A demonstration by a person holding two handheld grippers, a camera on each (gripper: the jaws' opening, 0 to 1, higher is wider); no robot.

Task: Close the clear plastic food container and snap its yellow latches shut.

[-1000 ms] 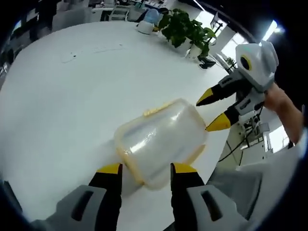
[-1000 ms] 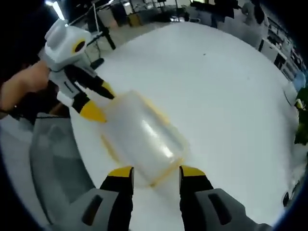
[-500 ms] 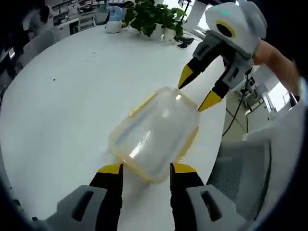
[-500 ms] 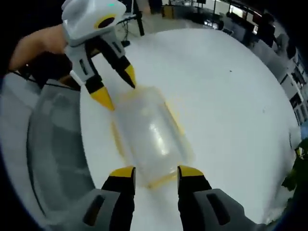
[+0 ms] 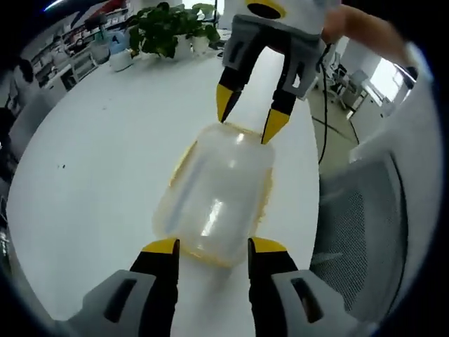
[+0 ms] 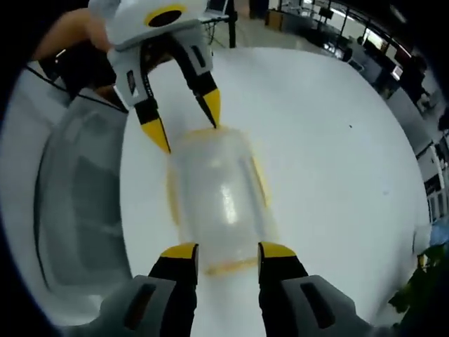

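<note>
A clear plastic food container (image 5: 214, 200) with yellow latches (image 5: 179, 166) lies on the white table (image 5: 105, 154), its lid on top. My left gripper (image 5: 213, 247) is open, its yellow tips either side of the container's near end. Opposite it, my right gripper (image 5: 248, 119) is open with its tips at the far end. In the right gripper view the container (image 6: 217, 200) lies lengthwise, yellow latches (image 6: 259, 179) along its sides. There my right gripper (image 6: 229, 250) straddles the near end and my left gripper (image 6: 186, 126) stands at the far end.
The table edge runs close beside the container, with a grey chair (image 5: 358, 232) (image 6: 81, 203) just past it. Potted plants (image 5: 165, 28) stand at the far side of the table. A person's hand (image 5: 365, 28) holds the right gripper.
Both grippers have swung round the container and now face each other along its length. Each opposite gripper's tips have come closer to the container's end.
</note>
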